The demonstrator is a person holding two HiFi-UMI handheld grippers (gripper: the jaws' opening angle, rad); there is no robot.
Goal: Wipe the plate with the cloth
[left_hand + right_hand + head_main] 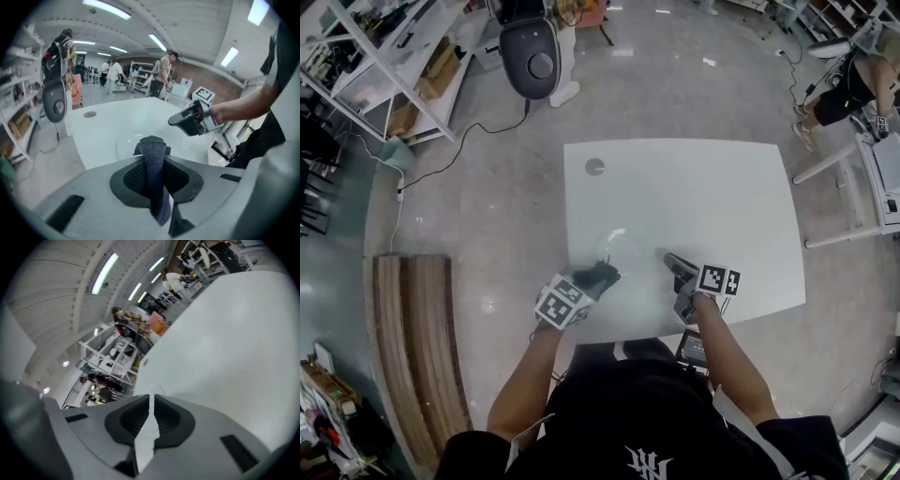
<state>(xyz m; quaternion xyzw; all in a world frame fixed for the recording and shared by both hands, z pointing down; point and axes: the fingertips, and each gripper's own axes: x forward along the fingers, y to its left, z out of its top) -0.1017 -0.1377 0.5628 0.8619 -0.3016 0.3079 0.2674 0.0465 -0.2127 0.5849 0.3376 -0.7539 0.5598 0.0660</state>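
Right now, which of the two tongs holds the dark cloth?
The left tongs: the dark cloth is pinched in them, while the right tongs grip only the clear plate by its rim.

The scene is taken from above by the head camera, aimed steeply down onto the white table (694, 197), with the left gripper (605, 275) and the right gripper (670, 259) seen at middle distance. The left gripper's camera is set close behind its fingers (131, 176) and faced across the table; the cloth (152, 157) is seen pinched between them, and the right gripper beyond the fingertips. The right gripper's camera is rolled sideways, close behind fingers (131, 420) closed on the plate (150, 420). The table is shared by all views.
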